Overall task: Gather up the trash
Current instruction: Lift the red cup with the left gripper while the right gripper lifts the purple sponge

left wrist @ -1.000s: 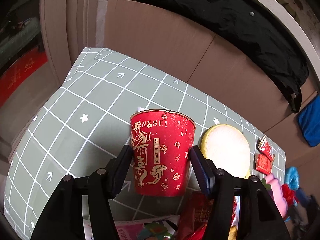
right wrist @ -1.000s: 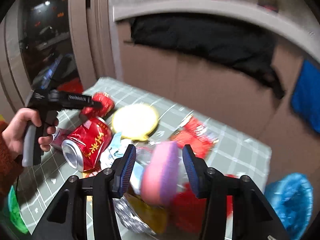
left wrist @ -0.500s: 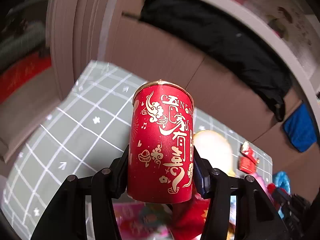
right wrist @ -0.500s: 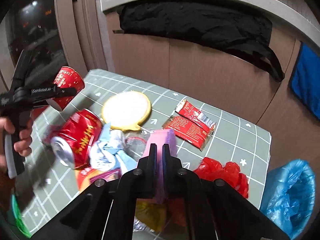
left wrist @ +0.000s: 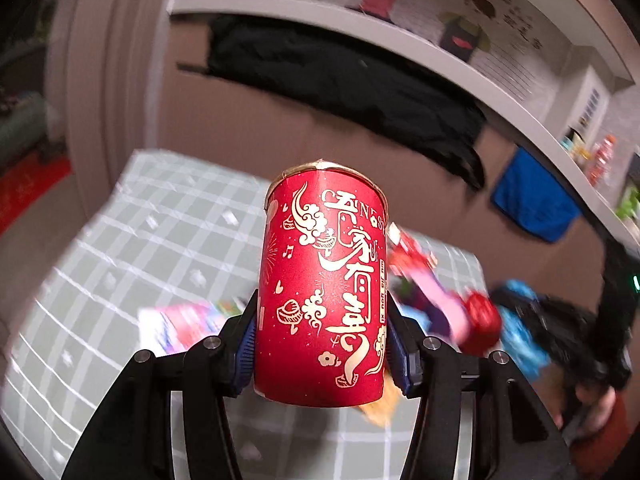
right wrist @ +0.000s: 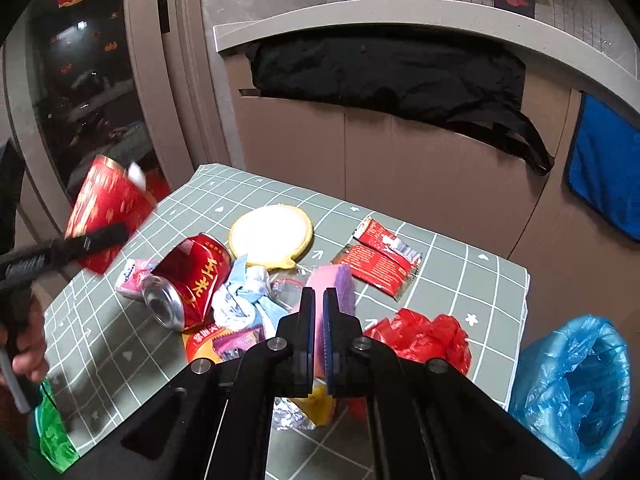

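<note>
My left gripper [left wrist: 322, 340] is shut on a red paper cup [left wrist: 322, 280] with gold print and holds it upright, lifted above the table. The cup also shows in the right wrist view [right wrist: 106, 210], tilted, over the table's left edge. My right gripper [right wrist: 316, 320] is shut with its jaws together, above a pink and purple sponge [right wrist: 338, 284]; whether it grips the sponge I cannot tell. A bin lined with a blue bag [right wrist: 576, 392] stands at the table's right.
On the green checked table [right wrist: 460, 280] lie a crushed red can [right wrist: 192, 280], a yellow round lid [right wrist: 272, 234], red sachets [right wrist: 380, 258], a red plastic bag [right wrist: 428, 338], crumpled blue tissue [right wrist: 244, 300], foil and wrappers. A green bag [right wrist: 52, 436] hangs at left.
My left gripper closed on the red cup and lifted it off the table, swinging right. My right gripper closed from open around the pink sponge to shut.
</note>
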Motion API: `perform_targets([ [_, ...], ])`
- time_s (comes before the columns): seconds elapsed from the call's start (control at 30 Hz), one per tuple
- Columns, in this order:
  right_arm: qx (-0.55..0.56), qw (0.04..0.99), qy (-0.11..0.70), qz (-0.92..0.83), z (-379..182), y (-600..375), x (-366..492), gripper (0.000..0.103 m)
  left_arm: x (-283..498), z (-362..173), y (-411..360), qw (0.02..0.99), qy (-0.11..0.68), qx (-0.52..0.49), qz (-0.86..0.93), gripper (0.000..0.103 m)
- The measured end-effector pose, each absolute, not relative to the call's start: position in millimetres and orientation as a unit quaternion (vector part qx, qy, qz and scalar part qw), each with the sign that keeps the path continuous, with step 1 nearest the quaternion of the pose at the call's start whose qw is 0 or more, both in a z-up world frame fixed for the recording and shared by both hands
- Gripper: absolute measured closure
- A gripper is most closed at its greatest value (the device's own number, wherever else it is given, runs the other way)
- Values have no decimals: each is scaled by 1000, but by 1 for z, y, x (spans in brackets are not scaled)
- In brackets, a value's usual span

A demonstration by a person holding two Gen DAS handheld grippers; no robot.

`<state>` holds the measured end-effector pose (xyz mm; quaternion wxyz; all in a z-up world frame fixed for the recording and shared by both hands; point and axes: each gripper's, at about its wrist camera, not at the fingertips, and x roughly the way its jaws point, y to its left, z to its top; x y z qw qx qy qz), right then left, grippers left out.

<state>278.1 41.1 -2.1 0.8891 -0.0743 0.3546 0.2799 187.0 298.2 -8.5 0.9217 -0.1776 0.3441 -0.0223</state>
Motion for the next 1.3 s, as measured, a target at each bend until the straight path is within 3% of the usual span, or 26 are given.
perform_targets([
  [0.1,-85,888,357,278,-9,40,279,93,171,-33,275,913,379,-147,-39,49],
  [0.17,-91,883,363,283,-14,44,280,79,163,-45,268,910,393,-130,-37,49],
  [0.4,-122,877,373,277,-35,72,287,76,145,-61,274,897,391,-202,-48,49],
  [0.5,-127,866,394,281,-45,78,294,68,139,-50,278,905,369,-206,-47,48],
  [0.77,-95,878,367,292,-25,62,285,85,142,-18,268,931,330,-153,-5,48],
  [1.03,-83,893,325,300,9,43,275,85,153,6,261,943,290,-162,23,48],
  [1.3,-44,888,324,322,14,23,265,86,159,2,255,938,306,-162,15,48],
])
